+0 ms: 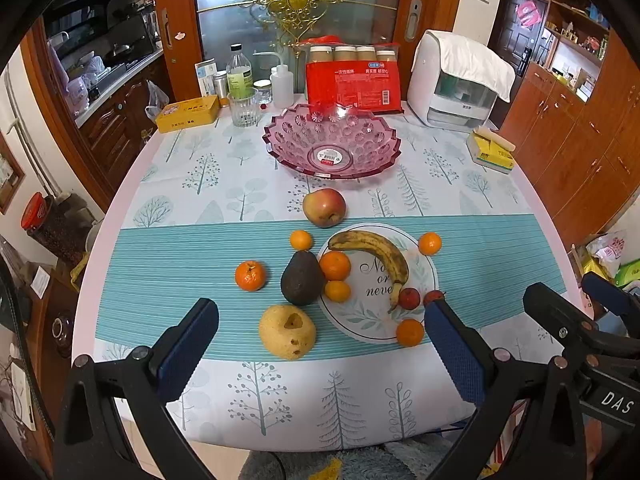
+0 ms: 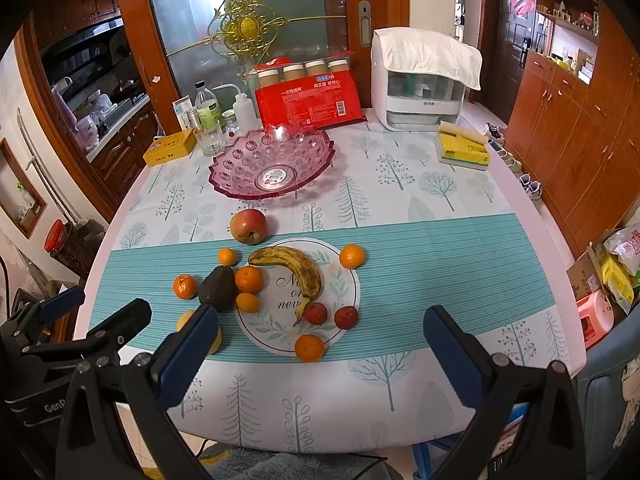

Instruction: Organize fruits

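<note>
We're hovering both grippers with fingers spread wide, holding nothing: left gripper (image 1: 320, 344) just behind the pear (image 1: 287, 332), right gripper (image 2: 320, 354) behind a tangerine (image 2: 309, 347). We're thinking grab the pear around its middle, then carry it forward to the pink bowl (image 1: 394, 148) past the apple (image 1: 324, 207).

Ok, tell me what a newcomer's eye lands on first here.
The pink glass bowl stands empty at the far middle of the table, with a red packet behind it. Nearer lies a loose cluster of fruit: a spotted banana on the round printed mat, a dark avocado to its left, an apple toward the bowl. Both the left gripper and the right gripper hang open at the near edge.
</note>
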